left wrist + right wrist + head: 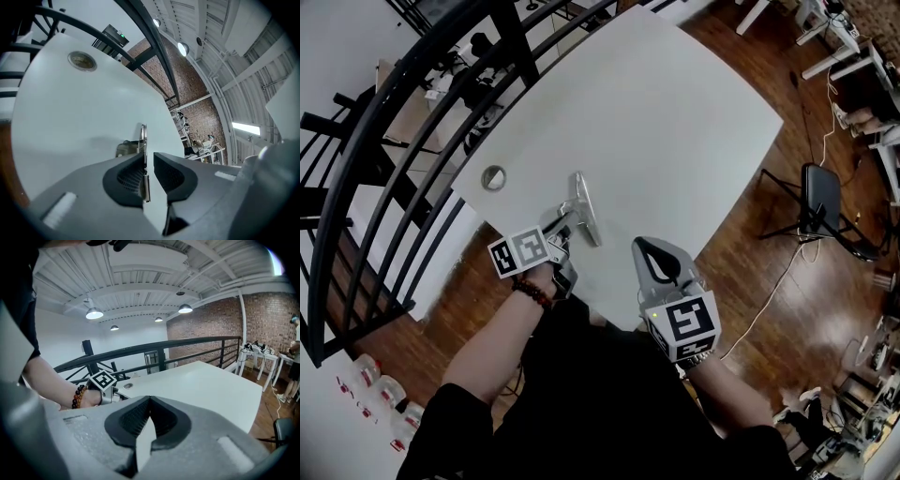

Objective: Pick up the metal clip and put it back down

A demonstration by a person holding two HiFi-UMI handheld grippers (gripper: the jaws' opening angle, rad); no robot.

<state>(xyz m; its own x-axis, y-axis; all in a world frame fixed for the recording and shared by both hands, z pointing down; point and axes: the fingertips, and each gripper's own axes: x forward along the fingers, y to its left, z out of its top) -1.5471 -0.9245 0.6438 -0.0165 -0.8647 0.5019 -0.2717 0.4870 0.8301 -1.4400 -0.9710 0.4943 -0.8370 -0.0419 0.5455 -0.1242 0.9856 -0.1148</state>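
The metal clip (582,208) is a long silvery piece near the front left of the white table (675,112). My left gripper (565,223) is at its near end. In the left gripper view the clip (143,140) shows edge-on between the jaws of the left gripper (149,157). It rests against the left pad (129,176), and a narrow gap separates it from the right one, so this gripper is slightly open. My right gripper (647,246) hovers at the table's front edge, to the right of the clip. It is shut (150,400) and holds nothing.
A round metal grommet (493,177) is set in the table left of the clip. A black railing (403,112) runs along the table's left side. A dark chair (820,202) stands on the wooden floor to the right.
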